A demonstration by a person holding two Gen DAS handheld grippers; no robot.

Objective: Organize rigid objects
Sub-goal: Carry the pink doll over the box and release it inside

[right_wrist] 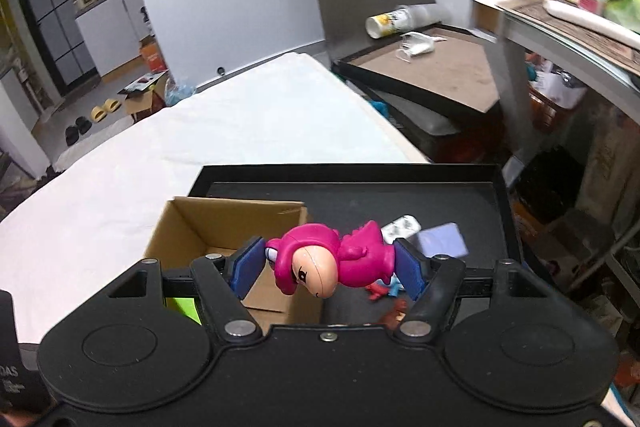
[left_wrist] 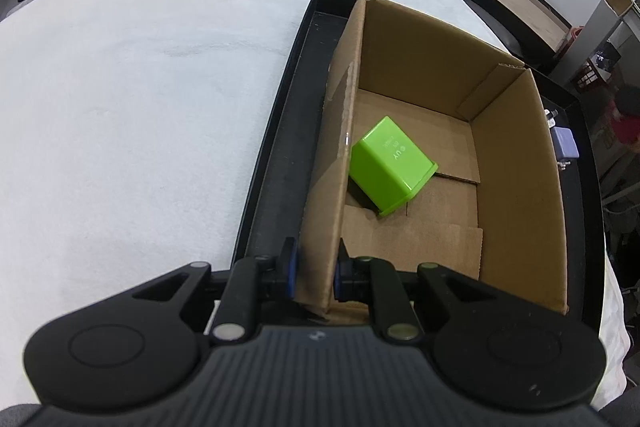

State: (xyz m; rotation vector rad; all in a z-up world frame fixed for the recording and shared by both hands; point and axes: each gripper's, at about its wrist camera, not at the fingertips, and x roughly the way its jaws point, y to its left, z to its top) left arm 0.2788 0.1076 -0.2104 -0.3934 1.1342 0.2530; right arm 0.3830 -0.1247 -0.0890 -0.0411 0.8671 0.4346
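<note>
Two grippers share the work: my left gripper point(left_wrist: 316, 269) pinches the box point(left_wrist: 520, 163) wall to steady it, while my right gripper point(right_wrist: 328, 267) clamps the pink toy point(right_wrist: 340, 255), box at ten o'clock.

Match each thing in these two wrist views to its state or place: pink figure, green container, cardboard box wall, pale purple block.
Things:
1. pink figure
2. green container
3. cardboard box wall
4. pale purple block

States:
A. lying on the black tray outside the box
B. clamped by the left gripper
C. held in the right gripper
D. tipped over inside the box

Pairs: 1-C, 2-D, 3-B, 4-A
</note>
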